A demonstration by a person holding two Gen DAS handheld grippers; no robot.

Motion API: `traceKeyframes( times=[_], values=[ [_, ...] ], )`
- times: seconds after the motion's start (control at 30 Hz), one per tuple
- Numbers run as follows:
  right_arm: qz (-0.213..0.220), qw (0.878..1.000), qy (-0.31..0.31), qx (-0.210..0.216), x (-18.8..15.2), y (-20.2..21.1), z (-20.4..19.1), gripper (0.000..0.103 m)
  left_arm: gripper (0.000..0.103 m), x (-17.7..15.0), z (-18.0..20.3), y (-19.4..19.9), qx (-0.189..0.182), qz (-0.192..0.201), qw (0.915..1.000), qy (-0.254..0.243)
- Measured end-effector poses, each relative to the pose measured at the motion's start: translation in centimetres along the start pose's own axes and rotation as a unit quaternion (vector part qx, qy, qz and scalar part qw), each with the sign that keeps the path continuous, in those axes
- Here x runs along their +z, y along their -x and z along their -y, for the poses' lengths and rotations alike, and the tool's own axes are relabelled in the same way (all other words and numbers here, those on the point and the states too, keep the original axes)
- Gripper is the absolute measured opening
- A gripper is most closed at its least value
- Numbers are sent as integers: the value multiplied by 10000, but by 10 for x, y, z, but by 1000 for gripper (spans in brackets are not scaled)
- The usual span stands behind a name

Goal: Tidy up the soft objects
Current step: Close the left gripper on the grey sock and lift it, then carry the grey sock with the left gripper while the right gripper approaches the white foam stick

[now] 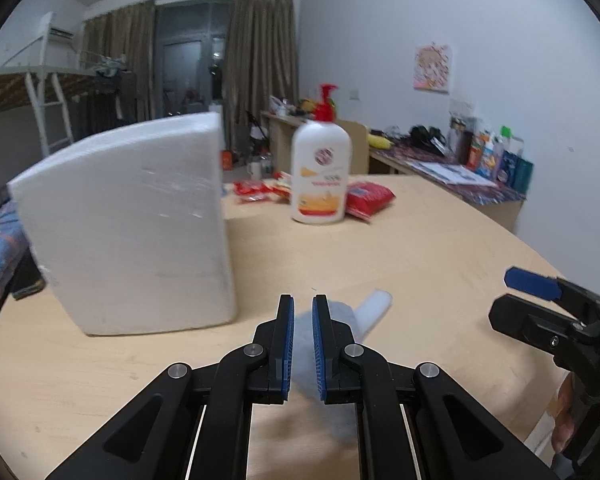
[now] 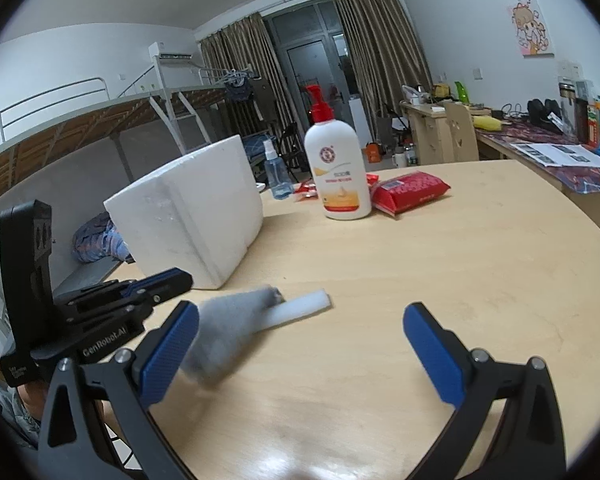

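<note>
A soft grey fuzzy object (image 2: 228, 320) with a white foam stick end (image 2: 300, 308) hangs over the wooden table, blurred. My left gripper (image 1: 303, 308) is shut on the grey object (image 1: 304, 344); its white end (image 1: 374, 308) sticks out ahead to the right. In the right wrist view the left gripper (image 2: 172, 280) is at the left, above the grey object. My right gripper (image 2: 300, 320) is open and empty, low over the table, with the grey object by its left finger (image 2: 168, 356). A white foam box (image 1: 132, 220) stands on the table to the left.
A white lotion bottle with a red pump (image 2: 336, 160), a red wipes pack (image 2: 408, 192), small red packets (image 1: 260, 192) and a clear spray bottle (image 2: 276, 176) stand at the table's far side. The table edge (image 2: 580, 208) curves at the right. A cluttered desk (image 2: 560, 156) lies beyond.
</note>
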State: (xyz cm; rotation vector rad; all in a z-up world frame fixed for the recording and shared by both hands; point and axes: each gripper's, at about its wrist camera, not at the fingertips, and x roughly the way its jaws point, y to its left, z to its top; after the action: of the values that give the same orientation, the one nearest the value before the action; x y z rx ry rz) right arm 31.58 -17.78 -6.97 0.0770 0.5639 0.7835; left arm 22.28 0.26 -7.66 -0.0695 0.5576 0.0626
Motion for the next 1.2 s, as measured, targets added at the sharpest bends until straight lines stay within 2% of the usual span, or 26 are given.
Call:
traceKeyframes(
  times=[0.13, 0.2, 0.4, 0.43, 0.5, 0.57, 0.6, 0.77, 0.83, 0.9, 0.97, 1.03, 1.2],
  values=[
    [-93, 9999, 77, 91, 1, -9, -10, 103, 10, 1, -15, 10, 150, 124, 9997, 118],
    [-117, 9998, 124, 116, 1, -12, -14, 103, 10, 0, -19, 11, 155, 42, 9998, 129],
    [-94, 9998, 168, 98, 1, -11, -18, 103, 10, -14, -10, 4, -203, -294, 9994, 37],
    [-82, 9998, 154, 82, 2, -9, -16, 103, 14, -16, -8, 3, -260, -331, 9991, 34],
    [-53, 9999, 120, 29, 2, -6, -13, 103, 28, -19, -5, 0, -457, -431, 9980, 46],
    [-37, 10000, 63, -10, 2, -3, -9, 103, 56, -22, 0, -3, -416, -482, 9980, -9],
    [-31, 10000, 35, -19, 2, -2, -7, 103, 61, -23, 3, -4, -425, -503, 9978, -37],
    [-55, 10000, 10, -20, 0, -1, -4, 103, 63, -27, 11, -7, -487, -486, 9976, -65],
    [-65, 10000, 10, -11, 0, -1, -4, 103, 63, -29, 15, -13, -445, -617, 9971, -93],
    [-69, 10000, 24, -8, -1, -1, -4, 103, 53, -31, 18, -19, -371, -731, 9965, -147],
    [-73, 10000, 6, -9, -1, 0, -3, 103, 22, -32, 18, -22, -310, -773, 9964, -156],
    [-103, 9999, -16, -7, -2, -2, -2, 103, 11, -32, 18, -23, -294, -799, 9962, -160],
    [-149, 9999, 11, 34, -2, -6, -5, 103, 6, -31, 12, -22, -307, -822, 9961, -100]
  ],
)
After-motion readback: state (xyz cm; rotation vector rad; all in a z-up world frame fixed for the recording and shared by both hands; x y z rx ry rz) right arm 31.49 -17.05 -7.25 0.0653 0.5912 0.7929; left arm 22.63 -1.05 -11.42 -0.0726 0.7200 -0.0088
